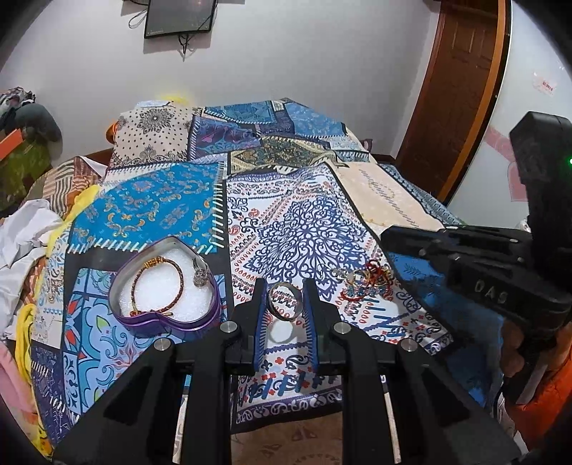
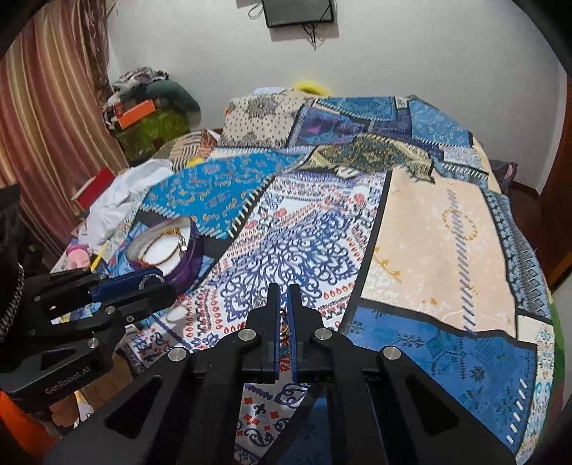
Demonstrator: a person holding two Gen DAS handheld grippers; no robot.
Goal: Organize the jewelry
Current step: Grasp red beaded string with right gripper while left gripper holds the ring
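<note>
The left tongs (image 1: pixel 285 300) are clamping a bangle (image 1: pixel 285 300) upright, needing a level carry to the tin (image 1: pixel 214 304), while the right tongs (image 2: pixel 284 297) are sitting together over the pile (image 1: pixel 364 280).

shiny metal bangle (image 1: pixel 285 300), glossy purple tin (image 1: pixel 168 286), printed cloth (image 1: pixel 304 221).

Patchwork bedspread (image 1: pixel 171 211) covers the bed: blue, white and beige printed panels, dark borders between them. Beige dotted pillow (image 1: pixel 153 137) at the head end, against the white wall (image 1: pixel 304 64). Dark wall-mounted screen (image 1: pixel 180 18) above, cables hanging below it. Brown wooden door (image 1: pixel 461 82) on the right, orange trim. Striped curtain (image 2: pixel 46 118) on the left in the right wrist view. Clothes pile (image 2: pixel 150 86) in the corner, orange box (image 2: pixel 137 109) on it. Crumpled white cloth (image 1: pixel 25 229) beside the bedspread's left edge.
</note>
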